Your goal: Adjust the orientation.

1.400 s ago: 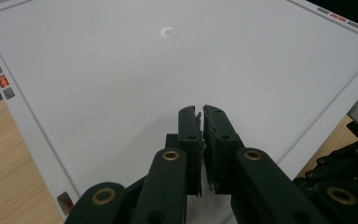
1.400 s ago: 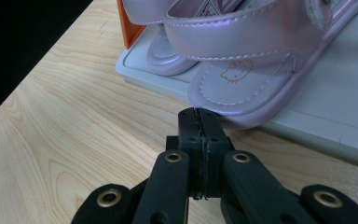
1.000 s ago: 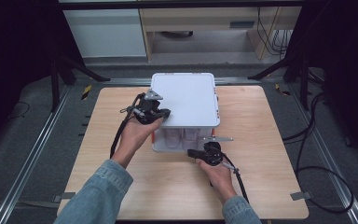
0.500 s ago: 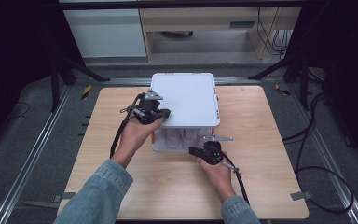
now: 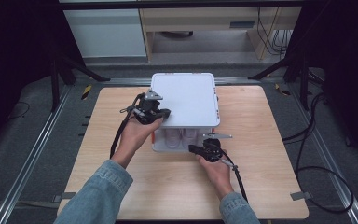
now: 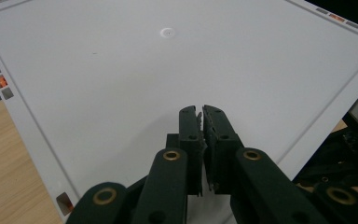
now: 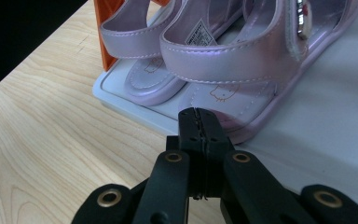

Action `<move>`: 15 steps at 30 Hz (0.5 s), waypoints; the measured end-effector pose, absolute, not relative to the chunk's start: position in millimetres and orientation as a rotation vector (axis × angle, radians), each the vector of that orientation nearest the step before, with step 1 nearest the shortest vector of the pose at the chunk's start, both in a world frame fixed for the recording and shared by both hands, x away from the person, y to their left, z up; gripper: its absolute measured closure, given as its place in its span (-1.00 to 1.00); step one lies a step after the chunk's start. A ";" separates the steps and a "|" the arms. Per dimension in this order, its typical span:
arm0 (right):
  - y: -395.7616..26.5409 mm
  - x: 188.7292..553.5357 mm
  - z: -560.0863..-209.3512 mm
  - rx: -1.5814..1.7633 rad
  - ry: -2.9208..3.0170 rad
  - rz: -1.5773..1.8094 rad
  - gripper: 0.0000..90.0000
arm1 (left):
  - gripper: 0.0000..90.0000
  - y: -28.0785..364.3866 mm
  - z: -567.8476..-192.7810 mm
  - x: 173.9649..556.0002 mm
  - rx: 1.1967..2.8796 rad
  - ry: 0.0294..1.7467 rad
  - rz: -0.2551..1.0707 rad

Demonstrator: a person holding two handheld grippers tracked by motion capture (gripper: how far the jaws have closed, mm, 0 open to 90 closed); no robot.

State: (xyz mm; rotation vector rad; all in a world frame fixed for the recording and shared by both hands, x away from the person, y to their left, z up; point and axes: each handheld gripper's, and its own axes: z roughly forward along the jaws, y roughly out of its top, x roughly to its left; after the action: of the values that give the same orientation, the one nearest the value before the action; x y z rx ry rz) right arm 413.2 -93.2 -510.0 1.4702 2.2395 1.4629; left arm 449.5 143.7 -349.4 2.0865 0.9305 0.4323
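Note:
A white box lid (image 5: 184,98) (image 6: 121,70) sits raised above a white base tray (image 7: 135,109) in the middle of the wooden table (image 5: 261,140). Under it stands a pair of pale pink sandals (image 5: 182,137) (image 7: 223,60), heels toward me. My left gripper (image 5: 161,113) (image 6: 201,111) is shut with nothing between its jaws, and lies over the lid's near left corner. At the tray's front edge, my right gripper (image 5: 195,148) (image 7: 198,113) is shut and empty, its tips just short of the nearer sandal's sole.
An orange post (image 7: 107,42) stands at the tray's left front corner beside the sandals. Small orange and grey marks (image 6: 2,81) line the lid's rim. Black stand legs (image 5: 74,65) and cables (image 5: 317,135) lie on the floor around the table.

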 end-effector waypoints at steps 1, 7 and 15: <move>-93.1 413.8 -510.1 1.471 2.238 1.461 1.00 | 0.90 143.6 -349.4 449.4 2.088 0.930 0.433; -93.5 416.0 -510.9 1.484 2.232 1.455 1.00 | 0.90 143.7 -349.3 449.4 2.087 0.929 0.432; -96.0 416.0 -509.1 1.481 2.232 1.477 0.98 | 0.88 144.7 -350.1 448.8 2.073 0.933 0.437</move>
State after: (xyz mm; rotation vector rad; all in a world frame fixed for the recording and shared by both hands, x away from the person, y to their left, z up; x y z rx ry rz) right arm 416.0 -96.0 -509.1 1.4810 2.2315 1.4766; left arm 448.8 144.7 -350.1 2.0735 0.9326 0.4371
